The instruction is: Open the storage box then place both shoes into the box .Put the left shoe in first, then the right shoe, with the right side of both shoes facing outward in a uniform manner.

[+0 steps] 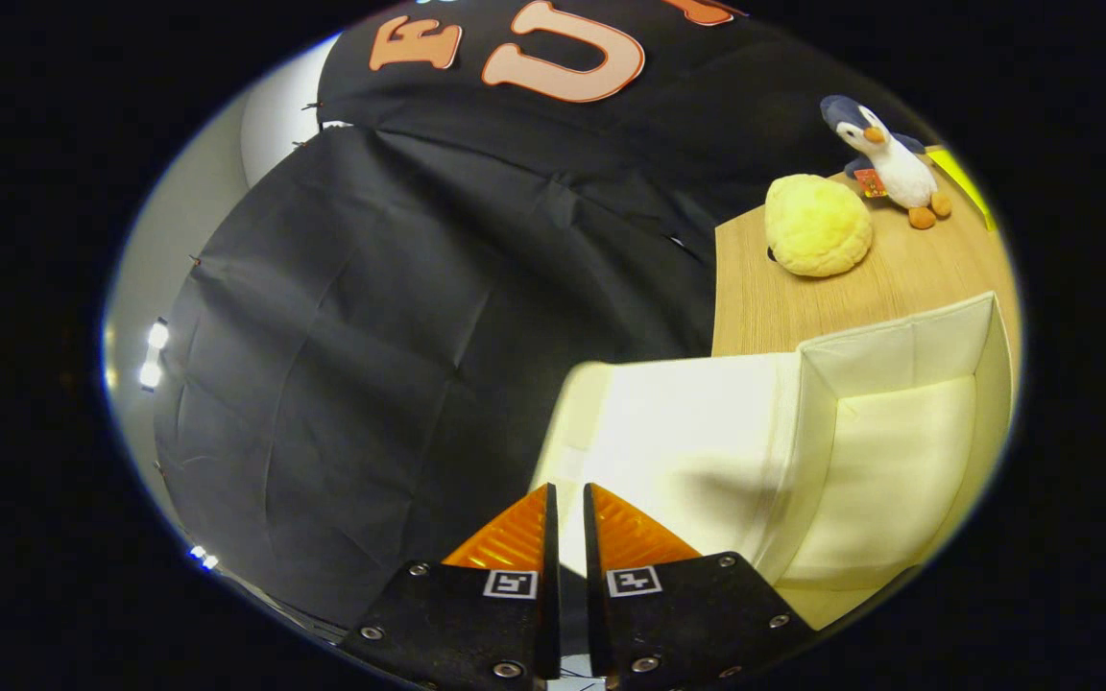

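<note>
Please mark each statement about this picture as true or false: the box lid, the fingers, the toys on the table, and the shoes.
1. The storage box has its lid swung open. True.
2. The fingers of the gripper are spread wide apart. False: they are nearly closed, with a thin gap, and the lid's edge lies in that gap.
3. A penguin toy stands on the wooden table beyond the box. True.
4. The yellow plush lies inside the box. False: it rests on the table beside the penguin toy.
5. One shoe is already in the box. False: the visible interior is empty.
</note>
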Demonstrator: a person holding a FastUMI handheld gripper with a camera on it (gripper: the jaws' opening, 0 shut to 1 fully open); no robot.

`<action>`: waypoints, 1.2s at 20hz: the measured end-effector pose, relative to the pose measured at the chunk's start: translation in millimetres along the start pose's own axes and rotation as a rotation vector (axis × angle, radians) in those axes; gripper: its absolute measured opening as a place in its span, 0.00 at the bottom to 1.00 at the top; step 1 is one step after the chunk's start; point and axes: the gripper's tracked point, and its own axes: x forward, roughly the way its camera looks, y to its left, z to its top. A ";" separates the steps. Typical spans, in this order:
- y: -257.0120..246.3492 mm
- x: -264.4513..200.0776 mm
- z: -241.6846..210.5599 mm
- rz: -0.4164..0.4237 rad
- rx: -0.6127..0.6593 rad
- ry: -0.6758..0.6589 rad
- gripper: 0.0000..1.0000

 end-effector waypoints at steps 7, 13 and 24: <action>-65.8 -44.1 11.6 -0.165 -0.102 -0.053 0.41; -130.6 -113.3 23.1 -0.315 -0.193 -0.117 0.70; -278.9 -269.3 13.6 -0.676 -0.200 -0.203 0.78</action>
